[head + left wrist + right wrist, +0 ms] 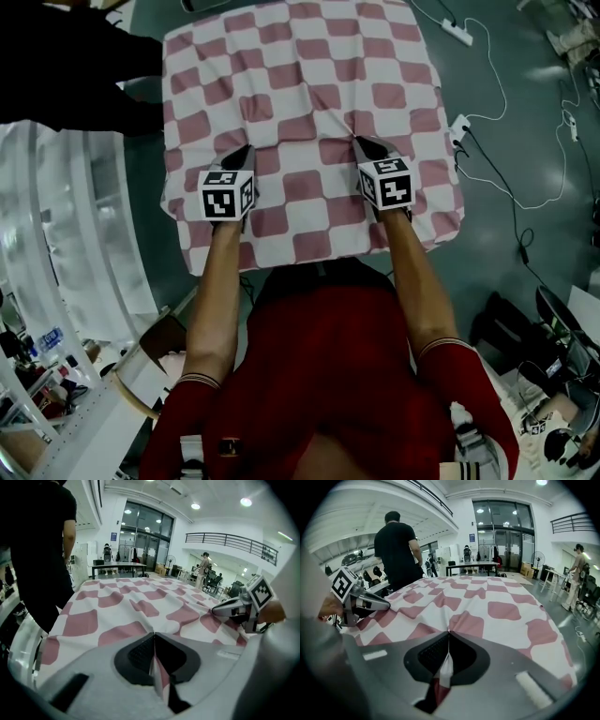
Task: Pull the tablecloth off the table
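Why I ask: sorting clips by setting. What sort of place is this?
Probably an open-plan office or lab hall: tall glass doors, a mezzanine railing, and a long desk.

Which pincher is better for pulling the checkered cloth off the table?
Neither clearly: the left gripper and right gripper both pinch folds of the tablecloth, side by side near the person's edge. Pulling together looks best.

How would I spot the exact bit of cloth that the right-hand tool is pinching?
Start at the big red-and-white checked tablecloth. Toward the person's side, the right gripper is shut on a raised fold. Creases run out from it, and it lies right of the left gripper's matching pinch.
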The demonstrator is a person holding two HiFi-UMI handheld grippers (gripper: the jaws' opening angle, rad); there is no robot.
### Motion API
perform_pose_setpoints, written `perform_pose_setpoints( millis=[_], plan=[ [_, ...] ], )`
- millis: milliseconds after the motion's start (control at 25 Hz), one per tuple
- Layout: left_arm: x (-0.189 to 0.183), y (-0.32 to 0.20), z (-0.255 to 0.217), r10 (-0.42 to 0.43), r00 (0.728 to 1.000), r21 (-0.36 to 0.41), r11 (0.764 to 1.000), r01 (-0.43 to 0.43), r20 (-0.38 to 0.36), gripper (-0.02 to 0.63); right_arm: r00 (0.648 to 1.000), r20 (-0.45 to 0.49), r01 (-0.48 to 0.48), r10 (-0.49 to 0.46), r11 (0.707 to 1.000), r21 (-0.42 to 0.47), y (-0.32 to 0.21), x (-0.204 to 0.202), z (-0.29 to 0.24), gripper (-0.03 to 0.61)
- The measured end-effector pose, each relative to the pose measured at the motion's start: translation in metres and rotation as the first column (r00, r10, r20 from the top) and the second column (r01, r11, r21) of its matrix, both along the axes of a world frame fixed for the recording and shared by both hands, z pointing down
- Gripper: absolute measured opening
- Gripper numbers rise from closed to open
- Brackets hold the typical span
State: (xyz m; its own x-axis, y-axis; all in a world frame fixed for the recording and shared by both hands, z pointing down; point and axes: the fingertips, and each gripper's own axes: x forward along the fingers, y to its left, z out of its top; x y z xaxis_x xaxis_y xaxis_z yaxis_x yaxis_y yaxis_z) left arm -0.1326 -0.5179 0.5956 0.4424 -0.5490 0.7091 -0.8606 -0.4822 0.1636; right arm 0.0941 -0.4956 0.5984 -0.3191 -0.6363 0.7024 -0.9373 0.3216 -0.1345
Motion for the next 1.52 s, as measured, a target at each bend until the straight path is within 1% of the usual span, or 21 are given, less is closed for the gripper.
perform_pose_setpoints(
  millis=[200, 480, 720, 880, 1120, 1360, 1440, 1520],
  plan=[
    [0.004, 0.002, -0.019, 0.012, 1.0, 0.044, 0.999, -0.011, -0.02, 0.009, 1.0, 0.005, 0.004, -0.004, 0.999, 0.035, 0.004, -0.001, -0.012, 0.012],
    [0.002, 0.011, -0.042, 0.042, 0.996, 0.087, 0.996, -0.035, -0.081, 0.008, 1.0, 0.002, -0.003, 0.003, 0.997, 0.083, 0.011, -0.008, -0.033, 0.012],
    [-0.007, 0.048, -0.04, 0.071, 0.987, 0.123, 0.991, -0.053, -0.146, 0.008, 1.0, -0.003, -0.017, 0.017, 0.992, 0.124, 0.048, -0.02, -0.034, 0.012],
    [-0.008, 0.065, -0.046, 0.081, 0.982, 0.146, 0.988, -0.057, -0.168, 0.008, 0.999, 0.022, -0.035, 0.032, 0.989, 0.143, 0.065, -0.02, -0.042, 0.012],
    [-0.008, 0.1, -0.062, 0.071, 0.982, 0.183, 0.982, -0.038, -0.175, 0.008, 0.996, 0.084, -0.043, 0.03, 0.986, 0.16, 0.102, -0.018, -0.052, 0.012],
    [-0.008, 0.14, -0.082, 0.008, 0.985, 0.207, 0.978, 0.029, -0.174, 0.008, 0.988, 0.152, -0.004, -0.026, 0.982, 0.19, 0.136, -0.019, -0.065, 0.012],
    [-0.003, 0.155, -0.087, -0.017, 0.984, 0.214, 0.975, 0.056, -0.177, 0.008, 0.985, 0.167, 0.018, -0.052, 0.98, 0.201, 0.151, -0.014, -0.069, 0.012],
    [0.007, 0.173, -0.093, -0.022, 0.985, 0.223, 0.973, 0.06, -0.169, 0.008, 0.98, 0.183, 0.041, -0.081, 0.976, 0.213, 0.166, -0.009, -0.072, 0.012]
  ],
)
